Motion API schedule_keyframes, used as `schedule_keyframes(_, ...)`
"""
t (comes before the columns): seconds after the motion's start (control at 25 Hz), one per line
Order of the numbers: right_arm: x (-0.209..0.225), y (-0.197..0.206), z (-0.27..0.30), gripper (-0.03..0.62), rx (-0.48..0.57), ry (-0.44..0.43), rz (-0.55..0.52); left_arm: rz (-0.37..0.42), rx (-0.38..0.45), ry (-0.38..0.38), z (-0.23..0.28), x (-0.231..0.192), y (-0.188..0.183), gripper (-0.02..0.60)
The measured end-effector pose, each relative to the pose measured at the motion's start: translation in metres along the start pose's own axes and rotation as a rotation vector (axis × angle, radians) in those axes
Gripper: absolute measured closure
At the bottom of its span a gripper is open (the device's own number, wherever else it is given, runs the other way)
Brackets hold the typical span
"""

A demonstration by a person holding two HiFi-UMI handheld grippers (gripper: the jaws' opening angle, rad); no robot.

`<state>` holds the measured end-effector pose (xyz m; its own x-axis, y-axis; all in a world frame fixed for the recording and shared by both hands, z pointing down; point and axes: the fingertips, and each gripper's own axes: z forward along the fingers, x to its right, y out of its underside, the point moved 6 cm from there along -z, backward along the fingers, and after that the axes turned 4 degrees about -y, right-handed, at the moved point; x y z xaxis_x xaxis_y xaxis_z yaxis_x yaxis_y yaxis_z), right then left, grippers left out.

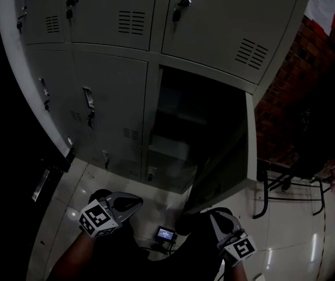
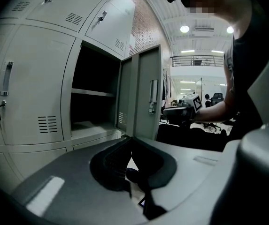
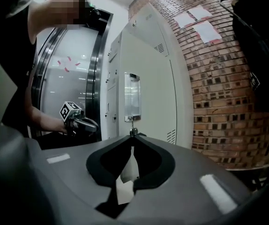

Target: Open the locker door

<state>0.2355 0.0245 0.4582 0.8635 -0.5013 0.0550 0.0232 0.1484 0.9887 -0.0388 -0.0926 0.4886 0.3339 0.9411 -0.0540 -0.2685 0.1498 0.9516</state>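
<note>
1 locker door open; 2 total, L tongs & R tongs, both closed, empty

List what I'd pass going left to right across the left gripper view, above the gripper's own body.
closed locker door → open compartment → open door → right gripper → person's torso

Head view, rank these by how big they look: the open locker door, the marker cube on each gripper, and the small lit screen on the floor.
1. open locker door, by far.
2. left marker cube and right marker cube: nearly alike, too close to rank.
3. small lit screen, smallest.
</note>
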Motion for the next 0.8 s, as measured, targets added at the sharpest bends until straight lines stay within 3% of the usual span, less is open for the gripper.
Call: schedule_keyframes(0.8,-0.0021,0.0006,0.0008,0.576,-0.014,0.008,-0.019,-0.003,-0.004,0.002,-0.0007,0.0015,0.0,0.571)
